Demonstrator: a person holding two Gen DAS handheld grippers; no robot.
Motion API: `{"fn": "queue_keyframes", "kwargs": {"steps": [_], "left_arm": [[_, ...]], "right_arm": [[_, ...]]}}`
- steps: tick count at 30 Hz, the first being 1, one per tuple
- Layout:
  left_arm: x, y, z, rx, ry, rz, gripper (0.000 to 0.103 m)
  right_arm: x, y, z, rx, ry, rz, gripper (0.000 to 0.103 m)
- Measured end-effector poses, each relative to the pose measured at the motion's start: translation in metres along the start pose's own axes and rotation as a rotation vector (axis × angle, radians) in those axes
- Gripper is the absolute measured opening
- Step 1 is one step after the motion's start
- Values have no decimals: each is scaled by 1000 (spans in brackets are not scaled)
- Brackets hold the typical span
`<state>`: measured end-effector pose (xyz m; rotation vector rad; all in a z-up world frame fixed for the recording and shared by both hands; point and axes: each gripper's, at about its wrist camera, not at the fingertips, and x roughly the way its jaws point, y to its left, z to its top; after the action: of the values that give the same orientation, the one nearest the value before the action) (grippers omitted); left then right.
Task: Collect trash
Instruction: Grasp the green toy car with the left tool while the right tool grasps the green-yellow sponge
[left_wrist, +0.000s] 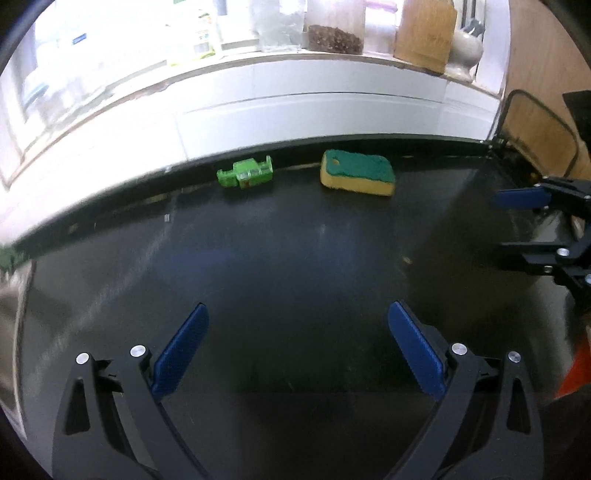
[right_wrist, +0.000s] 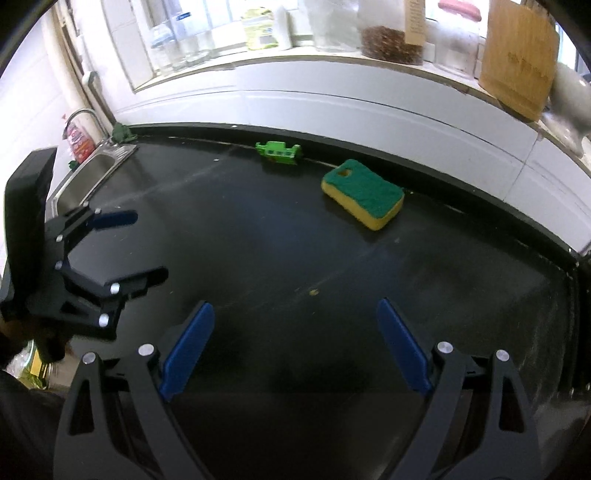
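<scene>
Hovering wide and empty: left tongs (left_wrist: 297, 347), right tongs (right_wrist: 295, 345); risking mistaking yellow-green sponge (right_wrist: 362, 194) for crushed green carton (right_wrist: 279, 151) at black counter's (right_wrist: 258, 258) back edge.

- Below me: black countertop (left_wrist: 295, 258), glossy, faintly streaked.
- On it, near back edge: green carton (left_wrist: 245, 173), crushed; yellow-green sponge (left_wrist: 356, 172), apart.

Home kitchen. A black countertop (right_wrist: 258, 251) is running along a white tiled wall (right_wrist: 332, 107), with a steel sink (right_wrist: 92, 166) and curved faucet (right_wrist: 83, 112) sitting at its far end. A scrub sponge (right_wrist: 364, 194) is lying on the counter. Jars (right_wrist: 391, 40), bottles and a wooden cutting board (right_wrist: 517, 59) are lining the window ledge (right_wrist: 295, 59) above.
</scene>
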<state>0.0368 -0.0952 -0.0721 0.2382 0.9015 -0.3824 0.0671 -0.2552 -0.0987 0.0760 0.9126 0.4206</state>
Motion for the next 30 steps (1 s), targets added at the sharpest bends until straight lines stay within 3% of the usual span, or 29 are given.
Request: {"fn": "queue_keyframes", "kwargs": {"steps": [8, 13, 18, 25, 30], "left_arm": [[77, 39, 78, 214, -41, 60, 95], [132, 57, 109, 304, -26, 26, 95], [166, 70, 115, 338, 10, -52, 95], [181, 70, 114, 396, 18, -140, 94], [183, 73, 118, 375, 32, -200, 76]], "right_arm": [[54, -40, 53, -65, 35, -14, 87], [93, -57, 83, -129, 65, -28, 87], [125, -69, 97, -200, 106, -30, 87], [158, -78, 109, -277, 141, 1, 86], [169, -82, 120, -291, 146, 54, 79]]}}
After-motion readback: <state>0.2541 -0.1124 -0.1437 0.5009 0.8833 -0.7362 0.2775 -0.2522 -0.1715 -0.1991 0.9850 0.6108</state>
